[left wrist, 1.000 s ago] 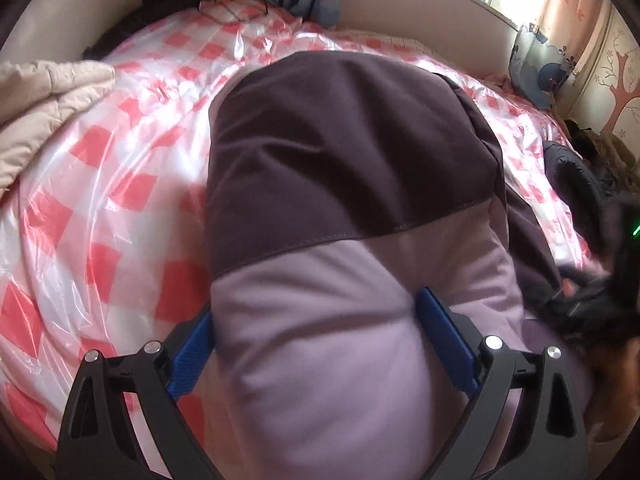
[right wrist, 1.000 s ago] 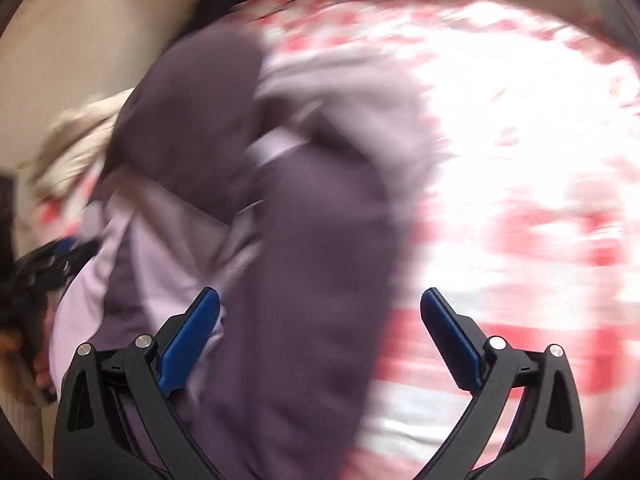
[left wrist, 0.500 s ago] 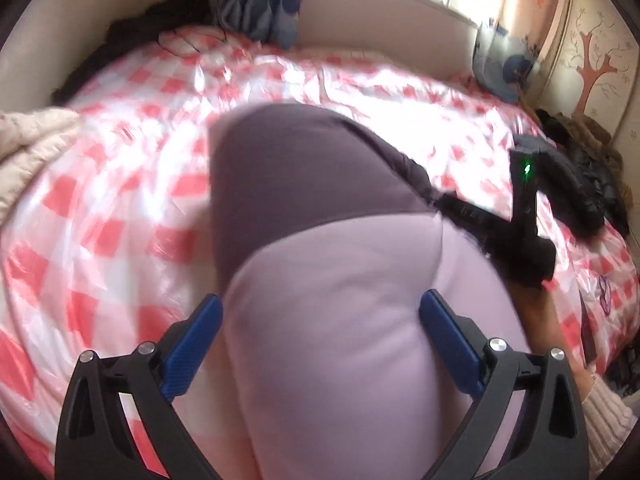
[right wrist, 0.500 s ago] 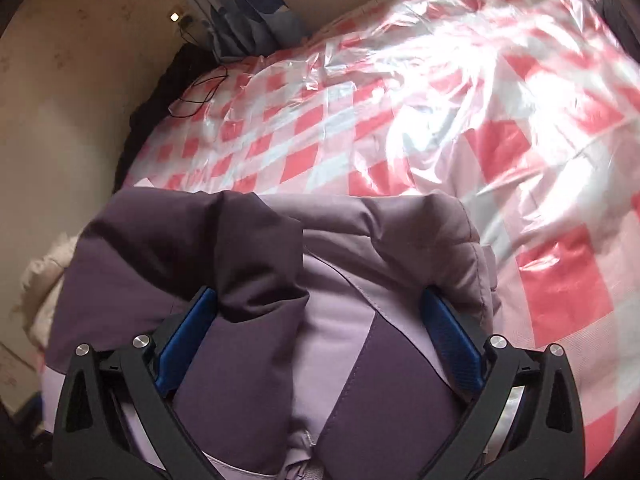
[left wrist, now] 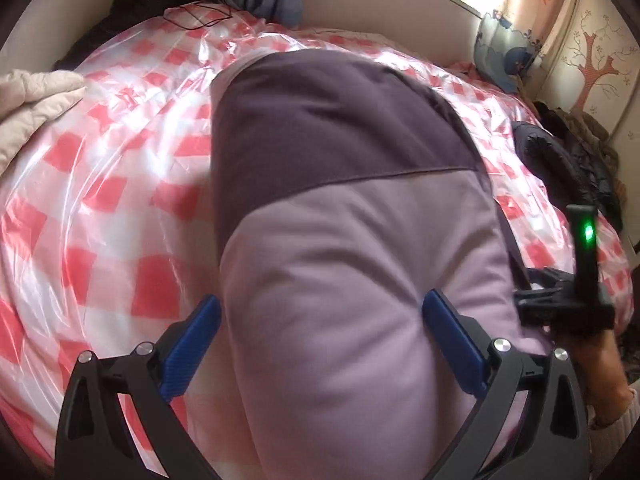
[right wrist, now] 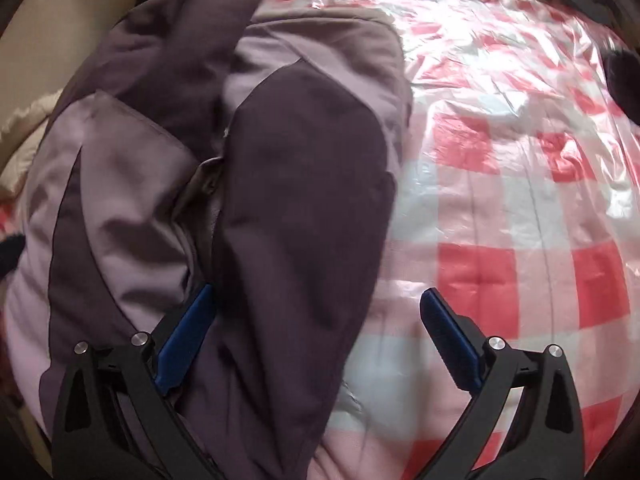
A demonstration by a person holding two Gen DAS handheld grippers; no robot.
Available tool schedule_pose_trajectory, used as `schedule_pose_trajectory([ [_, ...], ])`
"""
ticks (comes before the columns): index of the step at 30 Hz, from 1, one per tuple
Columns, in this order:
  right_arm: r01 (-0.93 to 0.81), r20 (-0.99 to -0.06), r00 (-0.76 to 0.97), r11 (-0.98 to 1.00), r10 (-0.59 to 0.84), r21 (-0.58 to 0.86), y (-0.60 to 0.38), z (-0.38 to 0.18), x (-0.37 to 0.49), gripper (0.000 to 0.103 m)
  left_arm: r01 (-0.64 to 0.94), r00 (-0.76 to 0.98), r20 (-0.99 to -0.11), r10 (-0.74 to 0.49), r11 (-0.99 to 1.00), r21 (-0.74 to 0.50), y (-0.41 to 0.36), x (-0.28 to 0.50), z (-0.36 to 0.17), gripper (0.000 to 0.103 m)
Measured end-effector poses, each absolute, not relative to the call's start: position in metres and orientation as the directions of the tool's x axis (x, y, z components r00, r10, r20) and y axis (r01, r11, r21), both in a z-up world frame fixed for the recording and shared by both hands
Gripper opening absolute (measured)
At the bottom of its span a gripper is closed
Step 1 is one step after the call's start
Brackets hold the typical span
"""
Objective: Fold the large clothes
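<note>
Now the left gripper (left wrist: 320,344) stands wide, its jaws having just opened further, with the pale lilac part of the padded purple jacket (left wrist: 344,200) between the blue pads but not pinched. Also the right gripper (right wrist: 316,336) is wide open over a dark sleeve (right wrist: 296,208), and the jacket lies folded on the red-checked plastic sheet (left wrist: 104,184) of the bed.

1. The near end of the purple padded jacket (left wrist: 360,280) runs off the bottom edge of the left wrist view, so how far it reaches cannot be told
2. The jacket covers the bed (left wrist: 112,184) beneath it, and the bed's near and left parts are cut by the round lens border
3. The person's hand (left wrist: 600,364) at the right edge is half out of view
4. In the right wrist view the jacket's left side (right wrist: 24,280) is cut by the border
5. The dark clothes (left wrist: 576,160) at far right are too small to identify
</note>
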State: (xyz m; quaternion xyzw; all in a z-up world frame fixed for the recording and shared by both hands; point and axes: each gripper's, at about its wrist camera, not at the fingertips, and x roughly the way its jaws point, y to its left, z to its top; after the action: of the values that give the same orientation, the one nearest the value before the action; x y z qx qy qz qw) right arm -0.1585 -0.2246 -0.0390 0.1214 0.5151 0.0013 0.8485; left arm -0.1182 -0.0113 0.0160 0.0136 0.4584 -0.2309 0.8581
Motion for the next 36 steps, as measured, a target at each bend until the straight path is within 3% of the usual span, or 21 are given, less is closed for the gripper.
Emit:
schedule_pose_trajectory([
  [4, 0.091, -0.824, 0.565, 0.991, 0.034, 0.103, -0.203, 0.017, -0.195, 0.096, 0.443, 0.55, -0.752, -0.363, 0.89, -0.106, -0.015, -0.143, 0.05, 0.097],
  [8, 0.047, -0.865, 0.49, 0.994, -0.105, -0.094, -0.184, -0.006, -0.221, 0.096, 0.498, 0.52, -0.781, -0.347, 0.866, -0.053, -0.039, -0.146, 0.043, 0.097],
  [11, 0.06, -0.883, 0.463, 0.997, -0.078, -0.057, -0.196, -0.016, -0.23, 0.096, 0.506, 0.563, -0.774, -0.289, 0.862, 0.046, -0.058, -0.154, 0.021, 0.098],
  [14, 0.076, -0.816, 0.571, 0.995, -0.092, -0.058, -0.187, 0.026, -0.255, 0.096, 0.467, 0.543, -0.784, -0.301, 0.884, -0.016, -0.047, -0.147, 0.021, 0.097],
  [16, 0.015, -0.765, 0.643, 1.0, 0.009, 0.024, -0.177, 0.043, -0.27, 0.096, 0.477, 0.539, -0.784, -0.309, 0.879, -0.019, -0.045, -0.147, 0.019, 0.097],
  [19, -0.022, -0.841, 0.539, 0.997, -0.049, -0.072, -0.157, 0.003, -0.262, 0.096, 0.496, 0.524, -0.794, -0.308, 0.869, -0.01, -0.048, -0.149, 0.015, 0.097],
  [21, -0.012, -0.877, 0.48, 1.0, 0.021, 0.018, -0.168, -0.02, -0.256, 0.096, 0.525, 0.543, -0.788, -0.29, 0.85, 0.049, -0.054, -0.159, 0.014, 0.097],
  [24, 0.02, -0.872, 0.483, 0.994, 0.082, 0.105, -0.188, 0.01, -0.26, 0.096, 0.529, 0.541, -0.77, -0.34, 0.849, -0.003, -0.041, -0.162, 0.033, 0.097],
  [26, 0.039, -0.831, 0.549, 0.991, 0.089, 0.132, -0.196, 0.044, -0.258, 0.096, 0.527, 0.546, -0.757, -0.359, 0.849, -0.022, -0.031, -0.155, 0.042, 0.097],
  [29, 0.045, -0.708, 0.681, 0.954, 0.187, 0.295, -0.208, 0.102, -0.235, 0.096, 0.552, 0.49, -0.792, -0.365, 0.833, -0.043, -0.036, -0.142, 0.031, 0.097],
  [32, 0.076, -0.632, 0.748, 0.919, 0.203, 0.386, -0.21, 0.129, -0.168, 0.096, 0.563, 0.512, -0.77, -0.381, 0.826, -0.034, -0.037, -0.142, 0.04, 0.097],
  [36, 0.183, -0.677, 0.721, 0.903, 0.147, 0.39, -0.219, 0.082, -0.066, 0.096, 0.517, 0.575, -0.706, -0.414, 0.852, -0.078, -0.031, -0.119, 0.071, 0.097],
])
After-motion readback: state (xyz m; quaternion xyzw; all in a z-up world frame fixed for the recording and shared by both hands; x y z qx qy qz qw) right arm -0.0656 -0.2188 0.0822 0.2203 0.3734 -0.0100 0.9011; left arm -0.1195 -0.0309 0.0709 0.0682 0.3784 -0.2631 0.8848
